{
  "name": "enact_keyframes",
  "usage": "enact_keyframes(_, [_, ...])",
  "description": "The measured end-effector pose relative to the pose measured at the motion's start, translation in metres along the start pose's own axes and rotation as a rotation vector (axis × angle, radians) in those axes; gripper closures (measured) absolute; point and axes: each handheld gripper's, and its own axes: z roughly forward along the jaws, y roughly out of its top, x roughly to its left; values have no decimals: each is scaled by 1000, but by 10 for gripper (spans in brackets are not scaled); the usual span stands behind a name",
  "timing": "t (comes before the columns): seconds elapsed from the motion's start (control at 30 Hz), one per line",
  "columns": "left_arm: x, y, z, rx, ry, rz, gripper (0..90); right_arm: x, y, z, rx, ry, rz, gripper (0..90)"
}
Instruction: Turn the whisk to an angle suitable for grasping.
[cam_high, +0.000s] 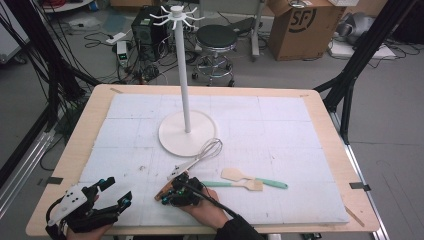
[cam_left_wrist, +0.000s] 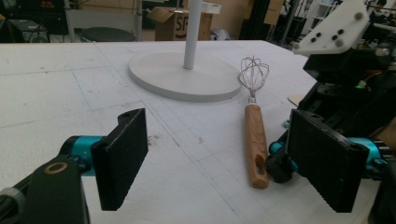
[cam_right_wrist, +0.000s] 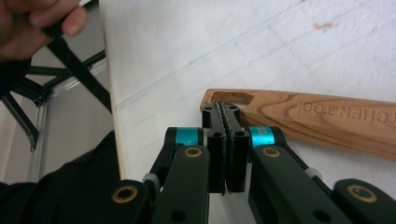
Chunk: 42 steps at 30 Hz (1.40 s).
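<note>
Wooden-handled wire whisk (cam_left_wrist: 255, 135) lies by the right gripper's (cam_right_wrist: 227, 112) closed jaws; left gripper (cam_left_wrist: 219, 154) gapes wide.

Whisk (cam_left_wrist: 254, 107): thin shiny metal wires, grained wooden handle with a smooth finish. Stand base (cam_left_wrist: 184, 74): matt white, smooth. Worktop (cam_high: 310, 107): pale wood rim, matt white sheet. Hand-held gripper pads (cam_left_wrist: 122, 156): black, rough.

In the high view, the hook stand (cam_high: 186, 131) rises at the centre of the tabletop (cam_high: 320, 107), with the whisk (cam_high: 196, 160) lying just below its base, wires toward the base. To the lower right lie two spatulas (cam_high: 247, 181), crossed. The right tool (cam_high: 175, 192) sits at the whisk's handle end, lower centre; the left tool (cam_high: 110, 192) is at lower left.
</note>
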Motion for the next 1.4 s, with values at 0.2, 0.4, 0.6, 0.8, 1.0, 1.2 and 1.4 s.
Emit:
enact_keyframes(0.2, [0,0,-1,-4,5,-5,217,-4,10,6,-7,-28,8,896])
enact_keyframes(0.4, [0,-1,-2,-3,7,-4,219,-15,24,13,-31,-75,36,896])
enact_keyframes(0.6, [0,-1,-4,-3,9,-3,219,-16,31,19,-30,-111,48,896])
enact_keyframes(0.8, [-3,-2,-3,1,-1,3,220,-20,38,23,-53,-148,69,896])
enact_keyframes(1.0, [-4,-2,-3,3,-1,5,222,-29,43,22,-75,-188,88,897])
enact_keyframes(1.2, [-3,-2,-2,3,0,-3,223,-42,47,9,-111,-205,115,897])
enact_keyframes(1.4, [-4,-4,-1,11,-7,-6,226,-69,50,-24,-171,-339,164,897])
